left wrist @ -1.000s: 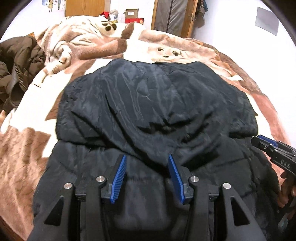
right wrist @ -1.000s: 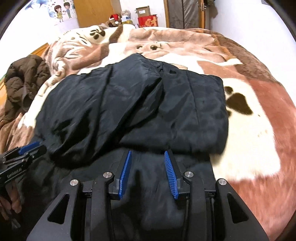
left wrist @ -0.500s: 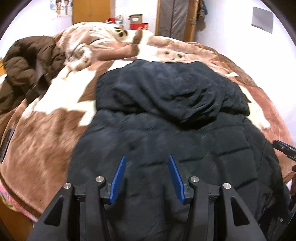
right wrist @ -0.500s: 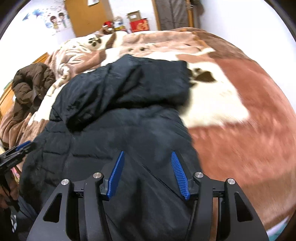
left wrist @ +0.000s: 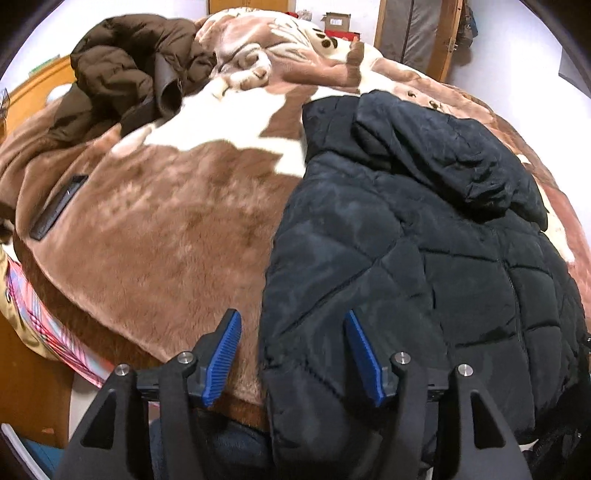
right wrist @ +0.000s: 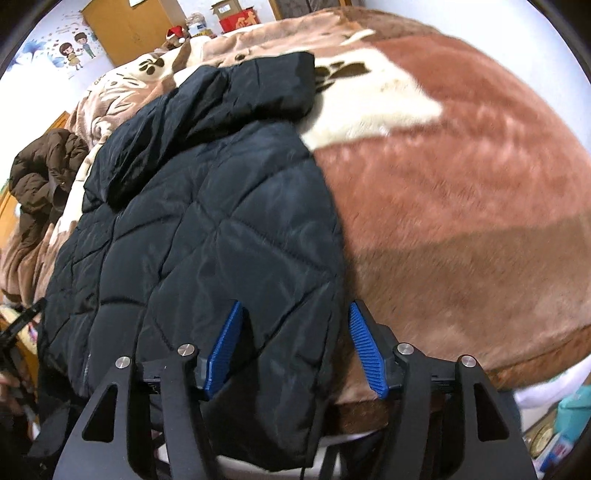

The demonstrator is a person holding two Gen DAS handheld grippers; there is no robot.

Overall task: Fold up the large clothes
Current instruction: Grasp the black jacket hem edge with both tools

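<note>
The fingers (left wrist: 360,352) of both grippers are being spread astride the black quilted jacket (right wrist: 207,236) at the bed's (right wrist: 461,206) near edge, where its soft, slippery bulk is best pinched.

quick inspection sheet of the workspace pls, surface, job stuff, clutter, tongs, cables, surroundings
surface: bed under a brown and white plush blanket.
job's things: black quilted coat lies flat, hood folded onto its back, hem hanging over the near bed edge.
clutter: crumpled brown coat at the far left; flat dark device on the blanket.
tongs: left tongs opening over the coat's left edge, right tongs opening over its right edge; neither grips.
cables: nothing seen.
surroundings: wooden doors, cardboard boxes, wall stickers.
</note>
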